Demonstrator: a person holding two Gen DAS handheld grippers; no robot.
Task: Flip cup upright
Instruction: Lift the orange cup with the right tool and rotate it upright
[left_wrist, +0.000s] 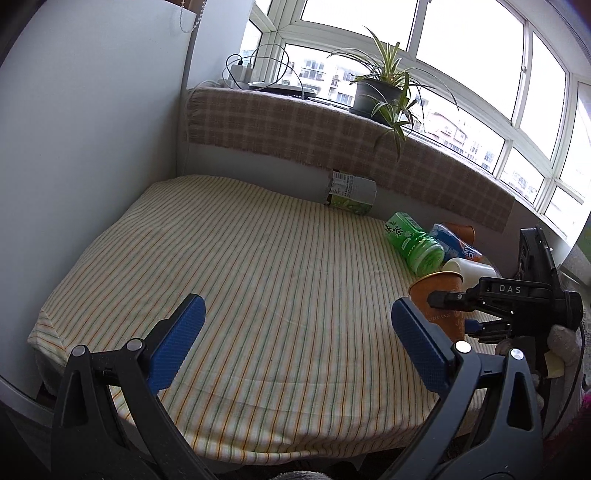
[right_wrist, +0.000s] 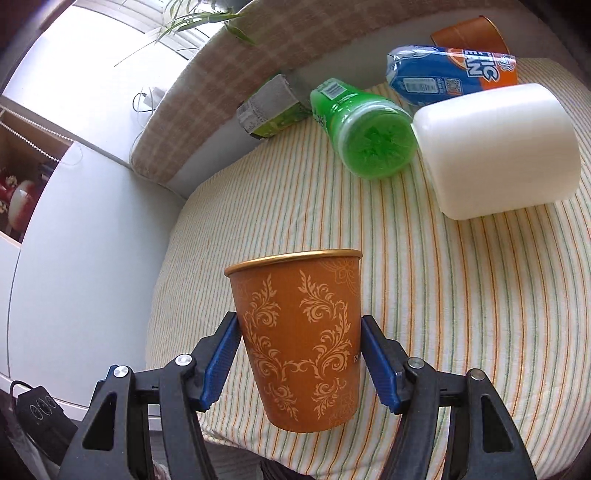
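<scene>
I am seeing the orange paper cup (right_wrist: 299, 343) with pale floral pattern standing upright, rim on top, near the striped bed's front edge.

A striped cloth (left_wrist: 229, 258) covered the table surface. A white wall (left_wrist: 92, 129) stood at its left. A checked cloth (left_wrist: 295, 125) draped the sill behind, which carried a potted plant (left_wrist: 380, 88). Daylight entered through white-framed windows (left_wrist: 472, 48).

Looks like someone's home, a sunroom or enclosed balcony: big bay windows (left_wrist: 461, 48) at the far side, a spider plant (left_wrist: 384, 88) on the cloth-covered sill (left_wrist: 277, 122), striped tablecloth (left_wrist: 240, 277) up near.
</scene>
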